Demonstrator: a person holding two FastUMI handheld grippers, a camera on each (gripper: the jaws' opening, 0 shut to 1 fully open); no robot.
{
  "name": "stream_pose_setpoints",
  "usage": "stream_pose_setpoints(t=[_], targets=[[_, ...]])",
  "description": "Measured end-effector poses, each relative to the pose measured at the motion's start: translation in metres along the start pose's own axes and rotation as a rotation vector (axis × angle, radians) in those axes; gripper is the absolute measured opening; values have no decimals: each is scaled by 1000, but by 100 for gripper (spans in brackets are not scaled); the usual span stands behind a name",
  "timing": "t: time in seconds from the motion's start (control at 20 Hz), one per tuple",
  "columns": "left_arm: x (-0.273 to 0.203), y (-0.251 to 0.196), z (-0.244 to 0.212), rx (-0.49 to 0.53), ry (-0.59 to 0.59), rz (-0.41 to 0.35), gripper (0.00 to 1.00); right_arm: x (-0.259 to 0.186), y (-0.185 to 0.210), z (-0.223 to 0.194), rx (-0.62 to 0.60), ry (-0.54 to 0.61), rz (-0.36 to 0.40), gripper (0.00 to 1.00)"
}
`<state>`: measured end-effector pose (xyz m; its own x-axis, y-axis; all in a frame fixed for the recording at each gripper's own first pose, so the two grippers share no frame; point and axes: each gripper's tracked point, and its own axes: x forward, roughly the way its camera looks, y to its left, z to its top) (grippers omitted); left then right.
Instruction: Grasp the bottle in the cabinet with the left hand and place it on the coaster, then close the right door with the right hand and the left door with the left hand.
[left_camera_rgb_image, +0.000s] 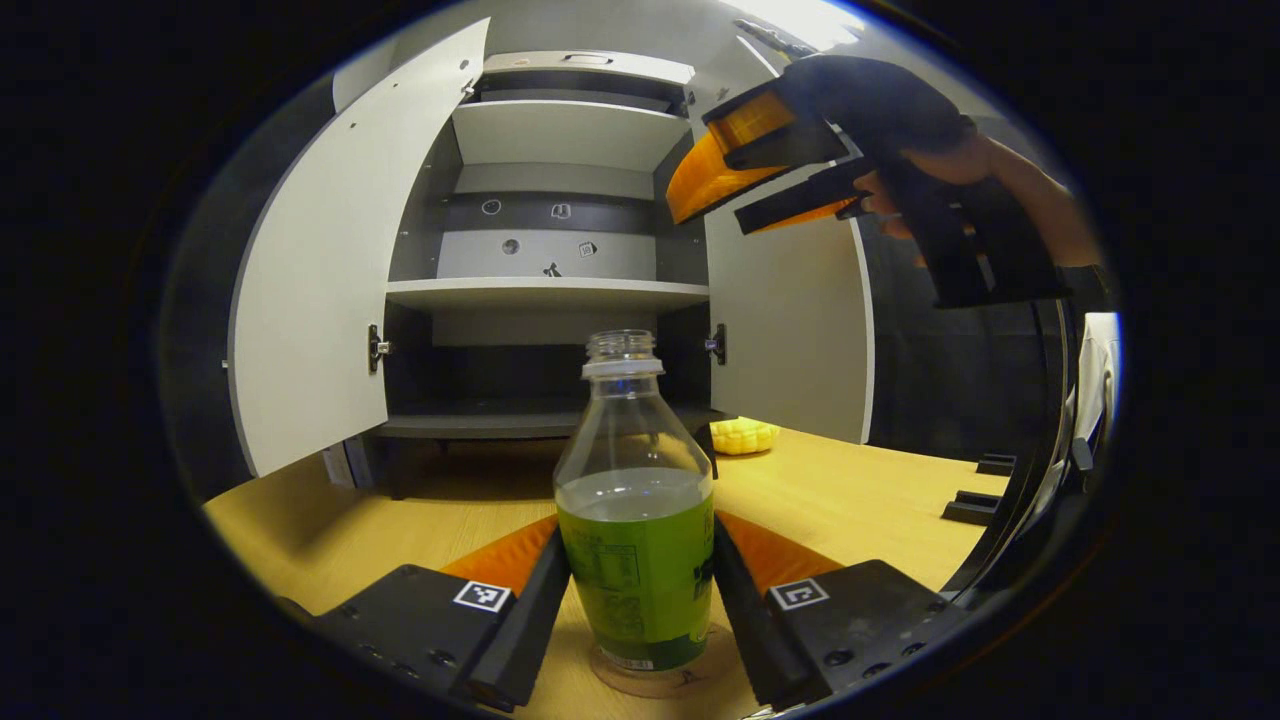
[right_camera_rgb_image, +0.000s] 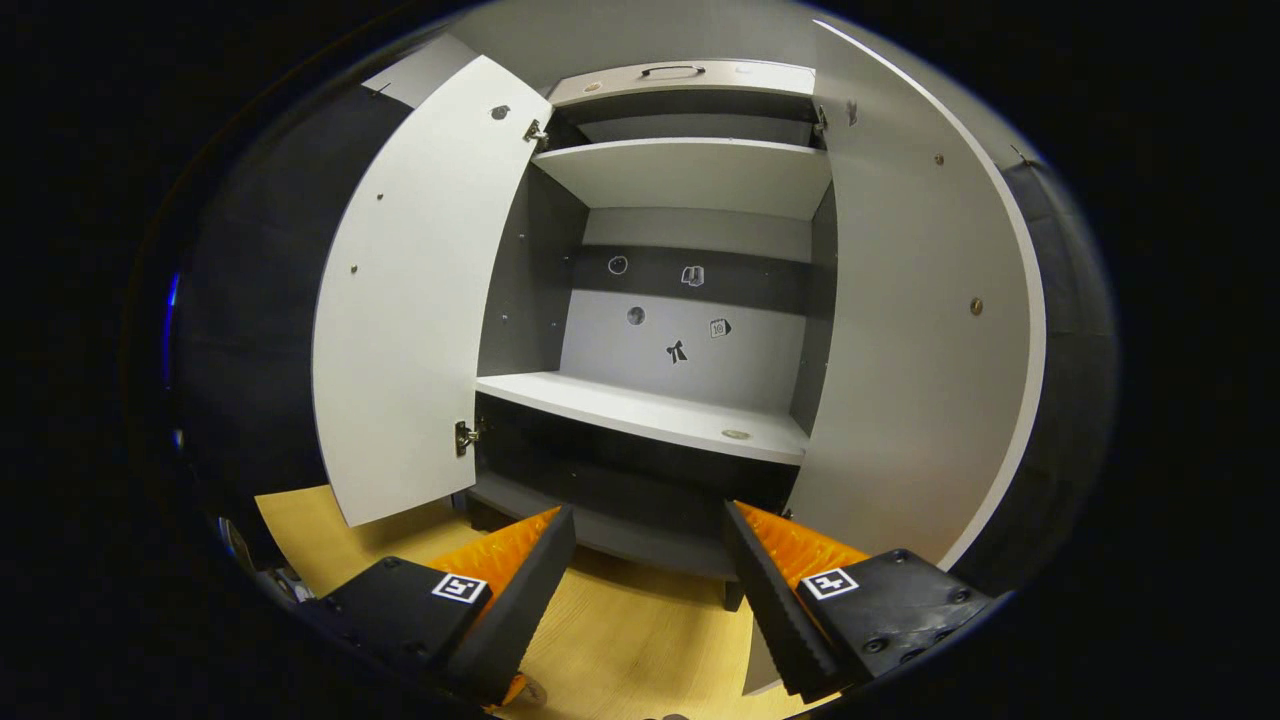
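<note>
A clear bottle with a green label and no cap stands upright on a round coaster on the wooden table. My left gripper is shut on the bottle, one finger against each side of the label. The white cabinet behind it has its left door and right door wide open. In the left gripper view my right gripper, held by a hand, hangs open in the air by the right door's top. In the right gripper view my right gripper is open, facing the cabinet between the left door and the right door.
A yellow corn-like toy lies on the table by the foot of the right door. Small black blocks sit at the table's right edge. The cabinet shelf holds a small round disc.
</note>
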<state>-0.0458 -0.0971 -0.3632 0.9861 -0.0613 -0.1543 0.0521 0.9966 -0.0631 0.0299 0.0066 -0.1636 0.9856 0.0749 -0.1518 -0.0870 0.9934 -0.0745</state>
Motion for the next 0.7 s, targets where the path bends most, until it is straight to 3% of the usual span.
stream_pose_setpoints(t=[0.3, 0.45, 0.7], targets=[[-6, -8, -4, 14, -8, -23, 80, -8, -2, -4, 2, 17, -19, 98], [-6, -8, 0, 23, -11, -26, 95, -12, -1, 0, -4, 16, -23, 98], [-3, 2, 36, 100, -57, -15, 95, -25, 1, 13, 1, 24, -25, 98]])
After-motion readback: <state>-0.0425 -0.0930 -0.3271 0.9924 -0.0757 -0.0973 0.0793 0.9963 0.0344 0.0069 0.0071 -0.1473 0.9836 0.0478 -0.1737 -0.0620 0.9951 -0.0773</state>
